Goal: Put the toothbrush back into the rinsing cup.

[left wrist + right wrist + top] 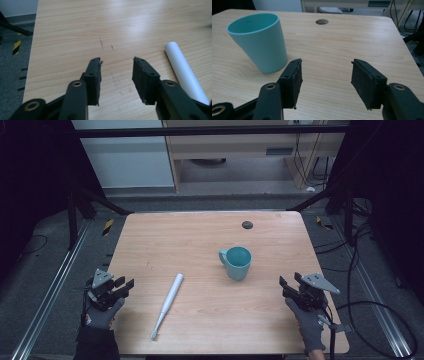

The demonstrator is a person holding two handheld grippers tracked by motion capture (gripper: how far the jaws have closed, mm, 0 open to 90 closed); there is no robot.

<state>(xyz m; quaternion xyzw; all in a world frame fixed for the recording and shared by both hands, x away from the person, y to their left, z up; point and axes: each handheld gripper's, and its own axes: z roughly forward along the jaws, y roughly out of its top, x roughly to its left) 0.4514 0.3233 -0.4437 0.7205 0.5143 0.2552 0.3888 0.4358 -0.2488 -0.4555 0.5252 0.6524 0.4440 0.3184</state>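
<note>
A: Nearest, at seven o'clock, left gripper (pixel 116 288): jaws spread, nothing between. At five o'clock, right gripper (pixel 291 288): likewise spread and empty, aimed just past the cup.

B: Toothbrush (pixel 167 305)?

A: Flat on the table (pixel 200 227) near six o'clock, head toward the near edge, probably laid loose for an easy side pinch.

B: Farther out?

A: Teal cup (pixel 236 262) upright around one o'clock, mouth open, likely to receive it. No readable writing anywhere.

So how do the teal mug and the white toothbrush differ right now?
The teal mug stands upright; the white toothbrush lies flat. The mug is short and wide, the toothbrush long and thin. The mug sits nearer the right claw, the toothbrush nearer the left claw. Neither is being touched.
</note>
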